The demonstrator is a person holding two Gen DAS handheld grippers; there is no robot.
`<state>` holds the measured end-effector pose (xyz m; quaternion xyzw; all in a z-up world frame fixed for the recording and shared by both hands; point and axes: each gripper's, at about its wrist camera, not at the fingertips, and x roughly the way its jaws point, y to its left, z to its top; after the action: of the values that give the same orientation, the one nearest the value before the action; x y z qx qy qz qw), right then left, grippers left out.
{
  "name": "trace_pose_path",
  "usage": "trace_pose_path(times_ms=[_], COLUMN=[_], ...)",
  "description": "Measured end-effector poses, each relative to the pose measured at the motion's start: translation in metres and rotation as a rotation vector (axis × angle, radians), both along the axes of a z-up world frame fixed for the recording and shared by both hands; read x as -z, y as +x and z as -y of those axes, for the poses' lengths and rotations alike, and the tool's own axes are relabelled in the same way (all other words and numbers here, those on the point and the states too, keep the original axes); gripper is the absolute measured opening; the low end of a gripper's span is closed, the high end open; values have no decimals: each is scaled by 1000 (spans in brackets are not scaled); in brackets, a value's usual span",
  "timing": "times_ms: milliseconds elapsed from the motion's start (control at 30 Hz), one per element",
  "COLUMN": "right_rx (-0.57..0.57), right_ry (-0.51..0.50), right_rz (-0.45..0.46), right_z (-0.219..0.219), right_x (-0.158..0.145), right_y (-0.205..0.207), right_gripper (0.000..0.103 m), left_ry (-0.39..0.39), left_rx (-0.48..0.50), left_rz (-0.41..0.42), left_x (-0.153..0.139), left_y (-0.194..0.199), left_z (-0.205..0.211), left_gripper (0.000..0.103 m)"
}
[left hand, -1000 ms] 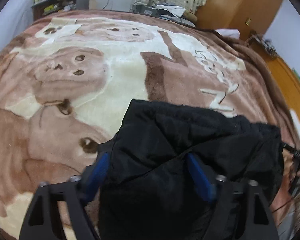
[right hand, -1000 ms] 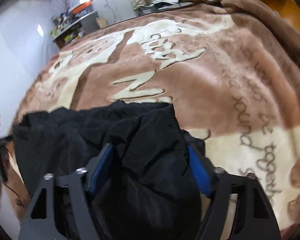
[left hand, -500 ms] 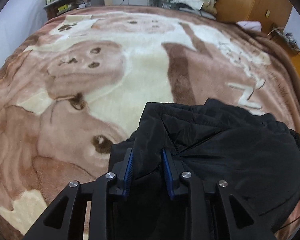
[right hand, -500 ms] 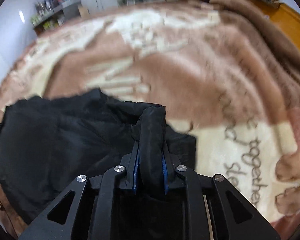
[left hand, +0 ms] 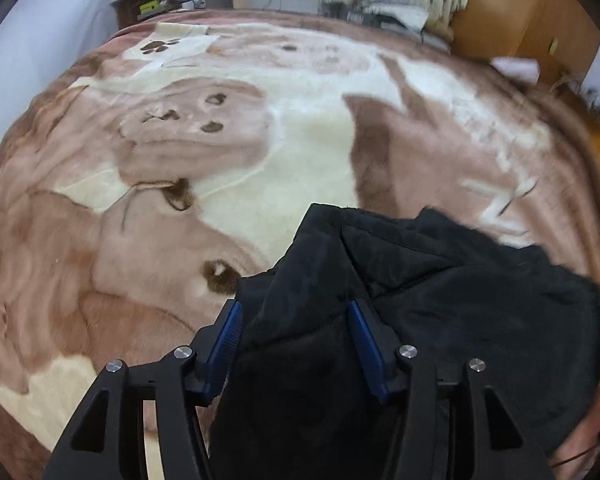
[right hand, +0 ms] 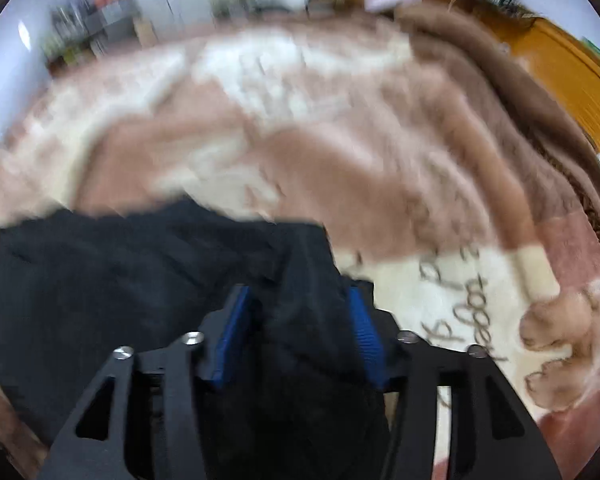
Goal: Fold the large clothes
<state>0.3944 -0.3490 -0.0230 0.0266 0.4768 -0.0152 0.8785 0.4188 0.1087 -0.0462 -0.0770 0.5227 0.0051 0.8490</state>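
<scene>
While both tongs stood over the black jacket [left hand: 440,304], the step in hand looked like letting go of one fold, or getting ready to grab again. The jacket lay bunched in a dark heap on the near part of the brown and cream blanket [left hand: 260,152], the one with the bear faces. The left tongs [left hand: 296,332] had their blue fingers [left hand: 228,336] apart, one on each side of a raised ridge of the jacket, and the cloth sat loose between them, not squeezed. The right tongs [right hand: 296,328] were apart too, with another hump of the jacket [right hand: 100,280] poking up between the blue pads [right hand: 360,340]. That view was blurry, so I could not tell if the pads touched the cloth. Most of the jacket spread out between the two tongs. The far part of the blanket [right hand: 380,160] had no clothes on it. I think the next move called for a firm pinch on an edge, then a slow pull to lay the jacket flat before folding it.
</scene>
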Motion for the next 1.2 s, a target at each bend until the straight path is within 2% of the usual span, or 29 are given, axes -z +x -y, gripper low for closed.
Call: trace_pose_path(times_ms=[33,100,167,233,300,433,533,567,600,667,767,833,967,1033,1200], right_rx=[-2,8,10,-20,-82,-174,-197,-190,-183,-172,-178,-187,-182,-179,-182], right_ry=[26,40,35,81,116,64,78,87,100,98,72,64,9,-27,-10], right_rz=[46,136,212,231,186,125,104,97,84,32,-12,-17,-41,-50,-70], right_z=[1,-2,-9,-24,-46,-93,-109,-110,-110,-113,-115,-115,-121,-125,-120], right_x=[-13,-40,-59,-63,-52,-19,0,7,15,34,60,73,94,100,102], right_y=[-11,-36,-57,-71,-82,-94,-92,-88,-84,-76,-69,-67,-62,-59,-53], right_gripper=[68,69,69,70,70,70,70,70,70,70,71,71,71,71,71], left_ry=[9,13,-9,-9,-44,47,43,73,96,129,165,162,217,206,176], left_rx=[-7,-31,-42,-8,65,153,191,187,176,139,132,140,139,127,133], left_rz=[29,96,139,168,183,174,127,113,100,92,60,40,25,9,-3], left_x=[-11,-28,-42,-49,-48,-33,-14,-4,4,21,43,56,74,80,83], left_y=[-10,-30,-56,-74,-88,-100,-96,-94,-91,-86,-79,-75,-71,-66,-60], left_z=[-3,-7,-4,12,37,91,116,123,126,126,123,121,128,128,125], left_gripper=[56,59,69,71,71,71,71,71,72,89,102,103,103,103,103])
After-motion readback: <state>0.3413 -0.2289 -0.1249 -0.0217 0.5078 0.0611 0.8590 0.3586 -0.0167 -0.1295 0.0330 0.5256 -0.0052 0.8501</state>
